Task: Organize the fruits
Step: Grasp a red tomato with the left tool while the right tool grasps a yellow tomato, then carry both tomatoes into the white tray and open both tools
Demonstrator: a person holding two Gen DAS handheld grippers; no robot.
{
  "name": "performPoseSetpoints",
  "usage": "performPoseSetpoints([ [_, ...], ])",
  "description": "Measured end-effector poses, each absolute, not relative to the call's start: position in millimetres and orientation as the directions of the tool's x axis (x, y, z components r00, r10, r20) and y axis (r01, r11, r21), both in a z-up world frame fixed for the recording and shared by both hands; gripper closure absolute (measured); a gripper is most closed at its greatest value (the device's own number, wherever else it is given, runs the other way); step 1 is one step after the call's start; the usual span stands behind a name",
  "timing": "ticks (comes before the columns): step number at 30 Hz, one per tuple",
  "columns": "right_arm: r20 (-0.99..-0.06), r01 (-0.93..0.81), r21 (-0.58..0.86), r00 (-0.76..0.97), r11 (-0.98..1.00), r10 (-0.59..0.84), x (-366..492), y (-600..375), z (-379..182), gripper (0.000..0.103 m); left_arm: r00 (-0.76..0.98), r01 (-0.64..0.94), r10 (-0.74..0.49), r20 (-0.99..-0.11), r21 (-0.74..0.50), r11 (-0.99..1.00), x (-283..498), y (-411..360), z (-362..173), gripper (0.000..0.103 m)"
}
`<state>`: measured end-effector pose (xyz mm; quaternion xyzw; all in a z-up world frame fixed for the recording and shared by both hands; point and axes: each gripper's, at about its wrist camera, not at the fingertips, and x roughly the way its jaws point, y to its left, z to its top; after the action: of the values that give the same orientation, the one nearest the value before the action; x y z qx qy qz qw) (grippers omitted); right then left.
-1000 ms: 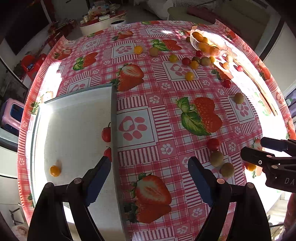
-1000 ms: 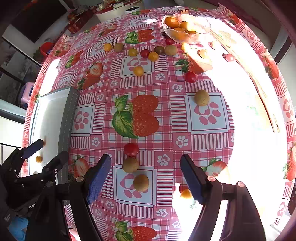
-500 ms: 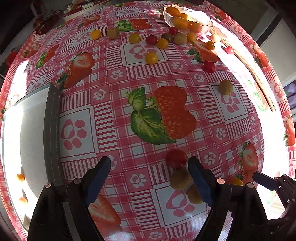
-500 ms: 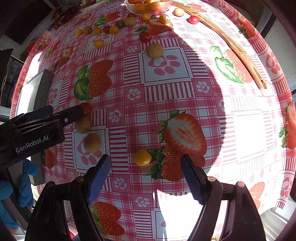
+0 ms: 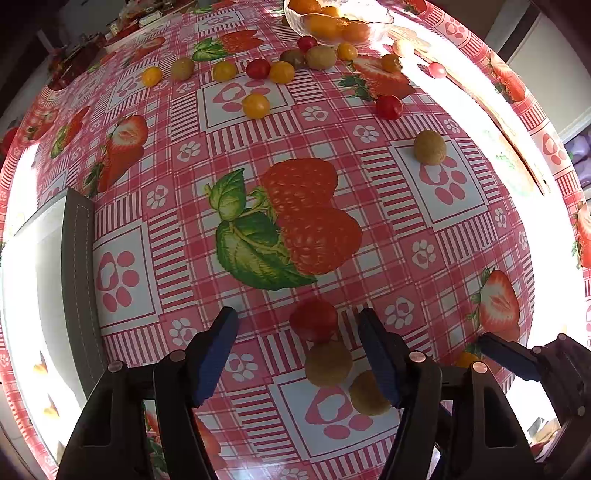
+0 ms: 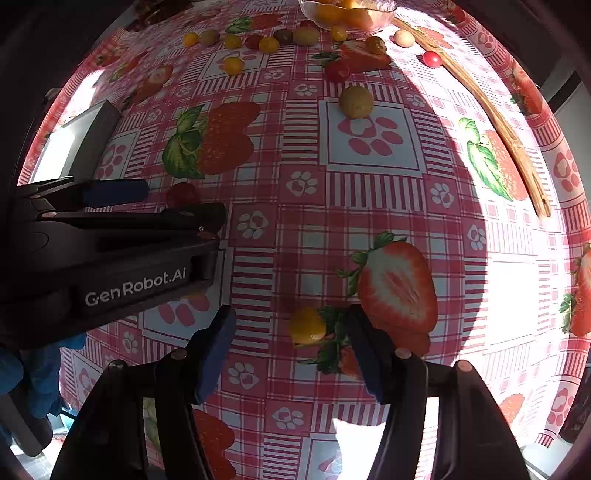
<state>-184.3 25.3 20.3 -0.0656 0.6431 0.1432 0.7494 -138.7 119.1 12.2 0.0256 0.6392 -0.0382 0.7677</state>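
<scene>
A red cherry tomato (image 5: pixel 314 319) lies on the strawberry-print tablecloth (image 5: pixel 295 147) between the jaws of my left gripper (image 5: pixel 295 332), which points straight down. Those jaws are closing and the pads stand clear of the tomato. Two brownish kiwi-like fruits (image 5: pixel 328 363) sit just behind it. My right gripper (image 6: pixel 291 332) hangs over a yellow cherry tomato (image 6: pixel 306 325); its jaws are closing too, with gaps on both sides. The right wrist view shows the left gripper (image 6: pixel 184 205) astride the red tomato (image 6: pixel 181 194).
A grey tray (image 5: pixel 77 277) with a few small fruits lies at the left. A glass bowl (image 5: pixel 332 22) of orange fruits stands at the far edge, with several loose tomatoes and kiwis in front. A lone kiwi (image 5: pixel 429 147) and a wooden stick (image 6: pixel 491 118) lie on the right.
My left gripper has moved right from the tray's edge to the red tomato and sunk. The right gripper has shifted onto the yellow tomato and sunk. Both pairs of jaws have narrowed.
</scene>
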Motion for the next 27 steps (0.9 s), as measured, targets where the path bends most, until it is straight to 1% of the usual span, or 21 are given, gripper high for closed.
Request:
performPoseSetpoints([
  [2, -0.984, -0.309, 0.071, 0.137, 0.948, 0.118, -184.7, 29.0, 19.8, 0.041, 0.187, 0.105, -0.027, -0.982, -0.008, 0.994, -137.9, 111.1, 14.6, 0.045],
  [3, -0.984, -0.315, 0.061, 0.141, 0.947, 0.110, -185.5, 30.0, 19.8, 0.042, 0.193, 0.112, -0.030, -0.981, -0.008, 0.994, -138.6, 107.3, 16.2, 0.053],
  [4, -0.984, -0.324, 0.046, 0.146, 0.945, 0.098, -186.3, 31.4, 19.7, 0.044, 0.200, 0.122, -0.033, -0.979, -0.008, 0.993, -139.2, 104.4, 17.3, 0.064],
  [5, -0.985, -0.333, 0.029, 0.152, 0.943, 0.084, -187.3, 32.8, 19.8, 0.049, 0.206, 0.132, -0.038, -0.978, -0.010, 0.991, -139.2, 100.0, 17.7, 0.069],
  [6, -0.985, -0.342, 0.015, 0.158, 0.940, 0.073, -188.2, 33.9, 20.1, 0.051, 0.209, 0.138, -0.040, -0.977, -0.011, 0.990, -135.9, 95.1, 18.0, 0.076],
  [7, -0.984, -0.347, 0.009, 0.163, 0.938, 0.070, -189.7, 38.7, 20.2, 0.060, 0.212, 0.137, -0.047, -0.976, -0.018, 0.990, -135.5, 94.6, 18.8, 0.077],
  [8, -0.984, -0.353, 0.004, 0.167, 0.936, 0.068, -190.2, 39.9, 20.8, 0.073, 0.214, 0.129, -0.063, -0.975, -0.036, 0.991, -135.3, 95.7, 19.3, 0.077],
  [9, -0.984, -0.357, 0.007, 0.166, 0.934, 0.071, -190.6, 40.2, 20.9, 0.081, 0.214, 0.116, -0.091, -0.973, -0.067, 0.991, -135.1, 98.5, 20.3, 0.077],
  [11, -0.984, -0.346, 0.018, 0.160, 0.938, 0.078, -189.8, 39.2, 20.9, 0.081, 0.218, 0.091, -0.136, -0.967, -0.119, 0.989, -136.0, 107.4, 24.0, 0.077],
  [18, -0.974, -0.220, 0.172, 0.110, 0.960, 0.199, -175.8, 13.2, 23.7, 0.081, 0.255, 0.043, -0.153, -0.955, -0.147, 0.988, -140.1, 135.3, 38.6, 0.077],
  [27, -0.965, -0.177, 0.208, 0.124, 0.962, 0.231, -159.9, 3.5, 36.3, 0.081, 0.285, 0.003, -0.150, -0.947, -0.155, 0.988, -152.1, 177.7, 49.0, 0.077],
])
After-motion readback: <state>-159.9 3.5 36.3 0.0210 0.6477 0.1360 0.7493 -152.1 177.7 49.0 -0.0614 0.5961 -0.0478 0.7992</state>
